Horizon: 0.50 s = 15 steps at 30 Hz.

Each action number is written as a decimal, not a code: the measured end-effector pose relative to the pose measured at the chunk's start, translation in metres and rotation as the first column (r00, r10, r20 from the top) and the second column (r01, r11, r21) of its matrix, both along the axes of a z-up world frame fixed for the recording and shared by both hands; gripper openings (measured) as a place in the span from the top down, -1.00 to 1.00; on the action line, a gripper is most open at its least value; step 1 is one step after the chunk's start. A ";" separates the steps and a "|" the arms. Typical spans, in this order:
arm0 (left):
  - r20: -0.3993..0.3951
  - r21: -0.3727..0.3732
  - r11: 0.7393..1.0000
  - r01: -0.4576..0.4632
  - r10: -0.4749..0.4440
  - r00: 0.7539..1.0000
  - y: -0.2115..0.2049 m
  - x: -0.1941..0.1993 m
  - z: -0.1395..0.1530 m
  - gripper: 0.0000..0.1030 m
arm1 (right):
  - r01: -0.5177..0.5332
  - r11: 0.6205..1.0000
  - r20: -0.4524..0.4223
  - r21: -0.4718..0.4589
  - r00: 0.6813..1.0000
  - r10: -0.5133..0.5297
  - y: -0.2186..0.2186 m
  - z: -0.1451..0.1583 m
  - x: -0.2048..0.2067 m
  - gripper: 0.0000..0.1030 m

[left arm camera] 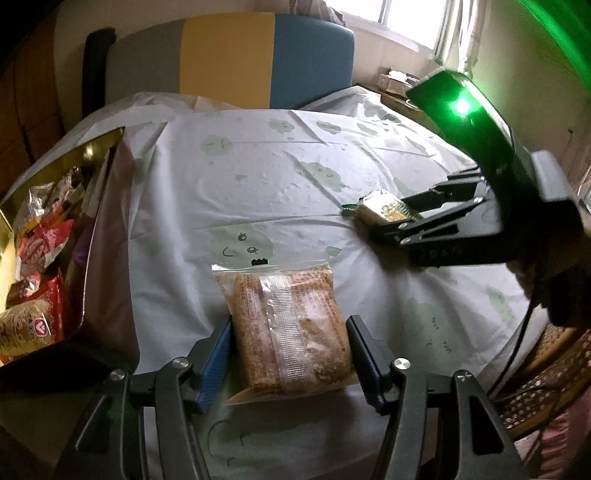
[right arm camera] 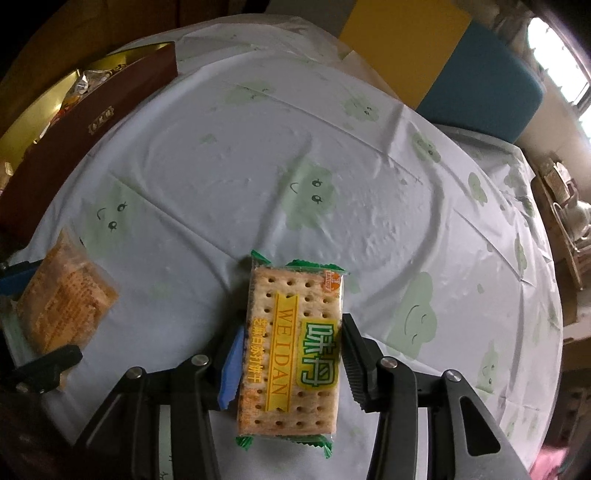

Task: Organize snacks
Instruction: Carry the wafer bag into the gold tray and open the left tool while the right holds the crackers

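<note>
Left gripper (left arm camera: 290, 354) pinches the clear snack bag (left arm camera: 286, 328); right gripper (right arm camera: 290, 363) clamps the cracker pack (right arm camera: 291, 350) on the tablecloth (right arm camera: 258, 166).

Dim daylight from window (left arm camera: 406, 22), green lamp glare, fisheye edges bent, perhaps blurred

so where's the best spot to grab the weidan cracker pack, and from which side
Probably across its two long edges near the middle, coming down from above. The Weidan cracker pack lies flat on the tablecloth; it is a firm slab narrower than it is long, so the short span fits between the fingers. The right gripper already straddles it that way; avoid the crimped green ends.
</note>
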<state>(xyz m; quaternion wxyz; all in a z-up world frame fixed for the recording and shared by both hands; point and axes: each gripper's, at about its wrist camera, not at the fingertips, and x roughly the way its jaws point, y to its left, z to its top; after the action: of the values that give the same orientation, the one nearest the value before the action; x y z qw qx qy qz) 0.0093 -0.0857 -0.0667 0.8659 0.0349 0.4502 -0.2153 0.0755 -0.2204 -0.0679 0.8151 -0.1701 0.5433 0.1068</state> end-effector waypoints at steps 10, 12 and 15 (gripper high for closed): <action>0.032 -0.148 0.988 -0.055 0.060 0.998 0.041 0.003 0.056 -0.19 | -0.024 0.999 0.022 -0.029 0.999 0.024 0.001 -0.002 0.000 0.07; 0.033 -0.186 0.976 -0.116 0.124 0.992 0.064 0.008 0.068 -0.19 | -0.026 0.999 0.026 -0.033 0.999 0.027 0.002 -0.001 -0.002 0.07; 0.014 -0.217 0.946 -0.239 0.248 0.969 0.104 0.020 0.079 -0.19 | -0.028 0.999 0.030 -0.038 0.999 0.029 0.002 0.000 -0.004 0.07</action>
<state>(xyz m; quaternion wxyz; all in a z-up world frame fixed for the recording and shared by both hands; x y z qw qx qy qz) 0.0289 0.0188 0.0120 0.8935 -0.1100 0.4075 -0.1532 0.0711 -0.2179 -0.0679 0.8183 -0.1949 0.5303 0.1056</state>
